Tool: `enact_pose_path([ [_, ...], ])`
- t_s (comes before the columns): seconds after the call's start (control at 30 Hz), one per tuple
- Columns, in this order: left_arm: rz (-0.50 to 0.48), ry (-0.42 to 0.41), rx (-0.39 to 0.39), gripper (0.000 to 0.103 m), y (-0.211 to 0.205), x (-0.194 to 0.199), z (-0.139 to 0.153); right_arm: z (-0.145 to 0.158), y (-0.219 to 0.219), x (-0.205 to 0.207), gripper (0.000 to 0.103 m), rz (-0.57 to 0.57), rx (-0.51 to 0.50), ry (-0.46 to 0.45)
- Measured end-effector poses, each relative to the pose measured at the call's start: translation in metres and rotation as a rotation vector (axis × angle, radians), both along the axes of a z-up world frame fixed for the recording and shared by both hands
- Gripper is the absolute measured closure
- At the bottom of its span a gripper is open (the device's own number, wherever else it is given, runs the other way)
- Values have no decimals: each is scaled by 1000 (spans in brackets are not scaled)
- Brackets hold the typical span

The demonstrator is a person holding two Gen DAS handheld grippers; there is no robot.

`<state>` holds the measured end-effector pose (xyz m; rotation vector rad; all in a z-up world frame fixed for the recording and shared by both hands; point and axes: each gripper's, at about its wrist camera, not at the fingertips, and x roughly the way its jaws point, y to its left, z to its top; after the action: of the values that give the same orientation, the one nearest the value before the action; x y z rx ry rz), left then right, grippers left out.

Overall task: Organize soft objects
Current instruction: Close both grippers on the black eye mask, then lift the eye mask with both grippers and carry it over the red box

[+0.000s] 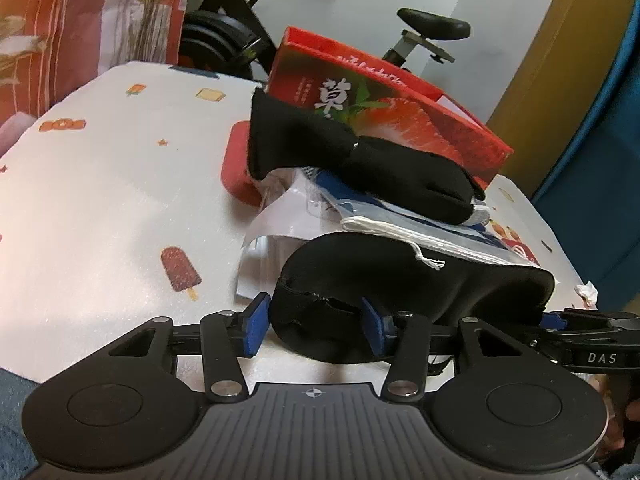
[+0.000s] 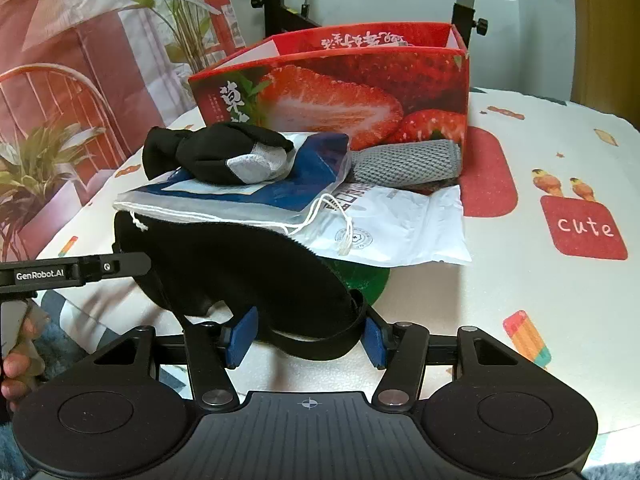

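Left tool [image 1: 316, 330]: blue pads closed on one end of the black eye mask [image 1: 400, 292], which lies at the near edge of the tabletop [image 1: 120, 200]. Right tool [image 2: 310, 338]: pads clamped across the mask's other end and strap. Stacked on the mask: a drawstring pouch [image 2: 256, 196], then a black sock bundle [image 2: 224, 154]. Behind stands the strawberry box [image 2: 352, 92], a grey knit cloth [image 2: 408, 160] against its base.

Printed table cover [image 2: 520, 292] (popsicles) bears strawberry box [image 2: 360, 92], white packet [image 2: 400, 228].
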<state>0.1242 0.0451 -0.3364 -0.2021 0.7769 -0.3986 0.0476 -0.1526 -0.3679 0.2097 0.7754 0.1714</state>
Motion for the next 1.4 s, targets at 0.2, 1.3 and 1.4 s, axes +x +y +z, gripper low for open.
enact_pose_path([
  [0.2,40,37,-6,78,7,4,-4,1,-4,0,69,-35,-18,7],
  [1.3,163,-313,11,90,15,-22,84,93,12,-17,95,99,-55,-280],
  [1.4,169,-325,10,90,12,-10,92,101,12,-5,95,94,-77,-308],
])
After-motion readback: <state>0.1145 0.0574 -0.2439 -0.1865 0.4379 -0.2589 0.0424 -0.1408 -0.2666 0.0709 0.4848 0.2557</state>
